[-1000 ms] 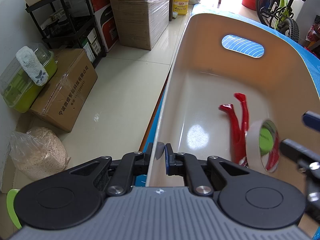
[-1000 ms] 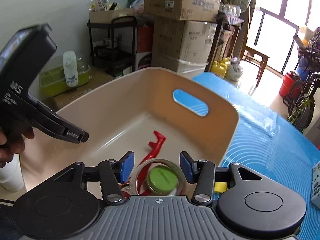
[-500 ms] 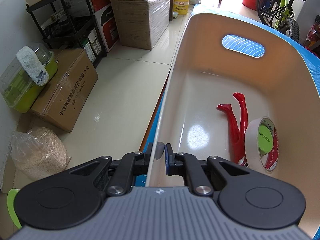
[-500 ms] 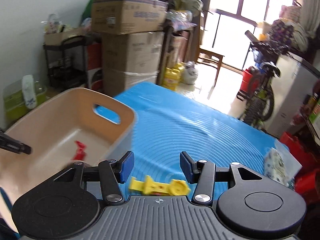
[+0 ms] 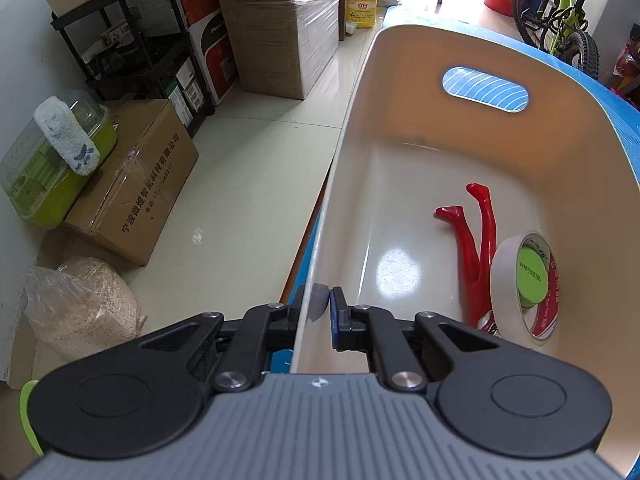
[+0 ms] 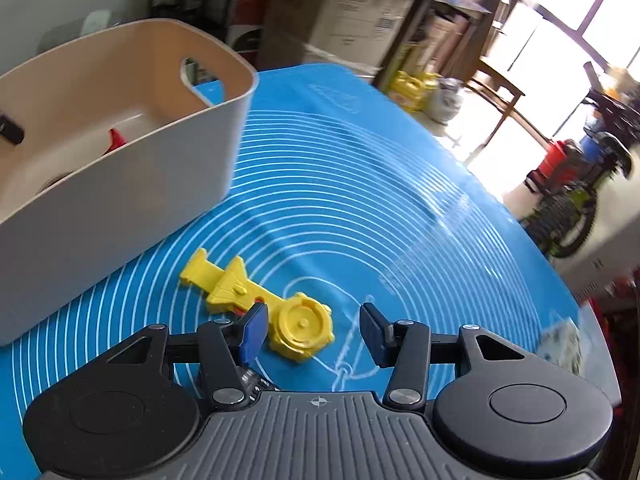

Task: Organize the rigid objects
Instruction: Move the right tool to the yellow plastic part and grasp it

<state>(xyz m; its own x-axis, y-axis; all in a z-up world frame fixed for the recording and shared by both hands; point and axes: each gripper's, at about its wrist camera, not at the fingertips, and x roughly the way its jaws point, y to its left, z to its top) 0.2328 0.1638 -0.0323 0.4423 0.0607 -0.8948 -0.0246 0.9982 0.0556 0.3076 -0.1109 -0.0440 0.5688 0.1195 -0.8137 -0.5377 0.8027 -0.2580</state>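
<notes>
while left gripper (image 5: 320,307) pinches bin (image 5: 400,128), right gripper (image 6: 314,330) gapes.

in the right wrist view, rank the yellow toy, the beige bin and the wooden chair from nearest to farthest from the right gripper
1. yellow toy: on the blue mat, its round end just ahead of the open right gripper, near the left finger.
2. beige bin: on the mat, ahead and to the left.
3. wooden chair: on the floor beyond the mat, upper right.
</notes>
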